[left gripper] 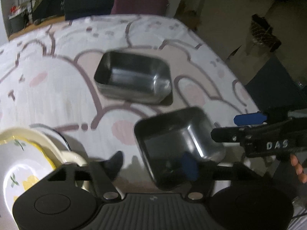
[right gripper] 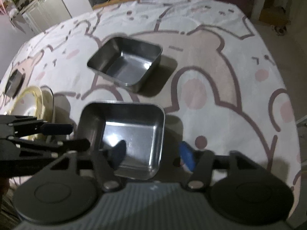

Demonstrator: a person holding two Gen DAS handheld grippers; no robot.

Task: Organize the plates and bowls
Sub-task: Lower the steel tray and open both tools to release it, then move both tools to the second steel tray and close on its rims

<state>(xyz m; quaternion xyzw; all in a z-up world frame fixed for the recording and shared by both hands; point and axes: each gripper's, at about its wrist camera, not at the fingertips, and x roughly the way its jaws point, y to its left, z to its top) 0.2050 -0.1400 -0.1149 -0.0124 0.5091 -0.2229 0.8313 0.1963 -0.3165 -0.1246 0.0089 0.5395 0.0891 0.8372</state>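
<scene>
At the far left of the left wrist view, a stack of cream plates (left gripper: pixel 28 153) with yellow and green decoration stood on the table (left gripper: pixel 57 88), which was covered with a white cloth printed with pink rabbit shapes. The left gripper (left gripper: pixel 151 163) stood wide open; one fingertip lay just beside the plates, the other over the near corner of the nearer steel tray (left gripper: pixel 176 145). Its pads pressed on nothing. That tray sat flat on the cloth, empty. The farther steel tray (left gripper: pixel 132 76) rested beyond it, apart, also empty. At the right edge, the right gripper (left gripper: pixel 239 126) reached in beside the nearer tray, with part of a hand (left gripper: pixel 297 168) visible behind it.

In the right wrist view, a small dark dish (right gripper: pixel 13 82) sat at the left edge, beyond the plates. The right gripper's jaws were likewise spread wide, straddling the tray's right wall, one finger inside the tray, the other outside on the cloth. No contact with the wall could be confirmed.
</scene>
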